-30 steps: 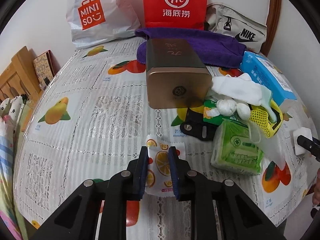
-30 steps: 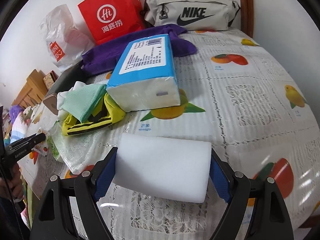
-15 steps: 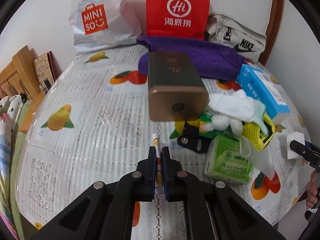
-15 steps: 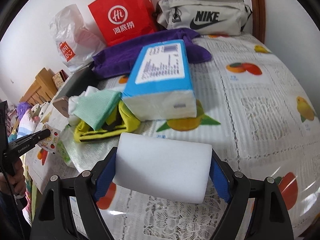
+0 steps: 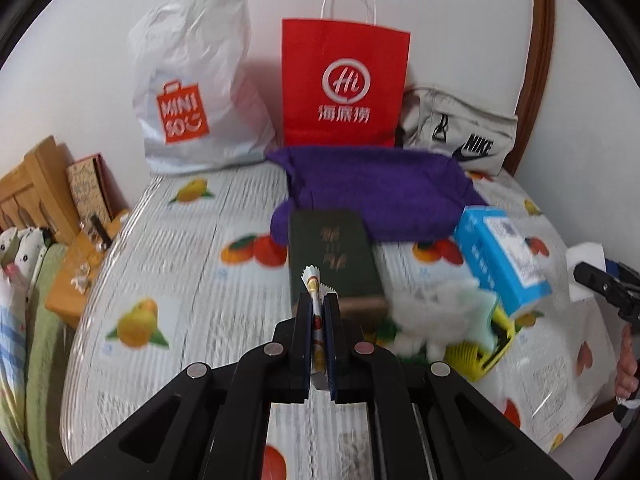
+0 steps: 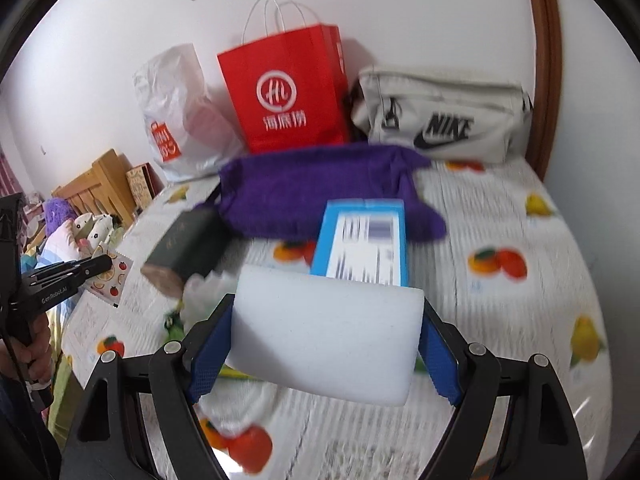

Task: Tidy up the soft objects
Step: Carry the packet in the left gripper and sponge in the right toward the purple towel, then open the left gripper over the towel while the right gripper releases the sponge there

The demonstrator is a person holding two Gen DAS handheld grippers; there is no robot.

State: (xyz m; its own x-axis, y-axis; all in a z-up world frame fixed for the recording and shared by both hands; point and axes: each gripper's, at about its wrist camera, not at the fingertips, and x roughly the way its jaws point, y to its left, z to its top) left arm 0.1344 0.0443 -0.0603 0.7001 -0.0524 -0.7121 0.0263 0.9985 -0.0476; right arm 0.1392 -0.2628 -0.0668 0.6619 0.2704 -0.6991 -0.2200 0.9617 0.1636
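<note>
My left gripper (image 5: 318,316) is shut on a thin fruit-print packet (image 5: 316,296), held edge-on above the table; the packet also shows in the right wrist view (image 6: 110,278) at the left. My right gripper (image 6: 324,340) is shut on a white foam sponge block (image 6: 326,332), held above the table in front of the blue tissue pack (image 6: 364,244). A purple towel (image 5: 376,192) lies at the back. A heap of white cloth, a mint cloth and a yellow mesh item (image 5: 452,320) lies right of the left gripper.
A dark green box (image 5: 332,252) lies mid-table. A red paper bag (image 5: 344,84), a white Miniso bag (image 5: 192,92) and a grey Nike bag (image 5: 460,136) stand against the wall. The fruit-print tablecloth (image 5: 192,248) covers the table; wooden furniture (image 5: 32,188) stands at the left.
Both grippers have risen and tilted up, lifting the packet and the sponge off the table. The left jaws closed on the packet, which turned edge-on.
</note>
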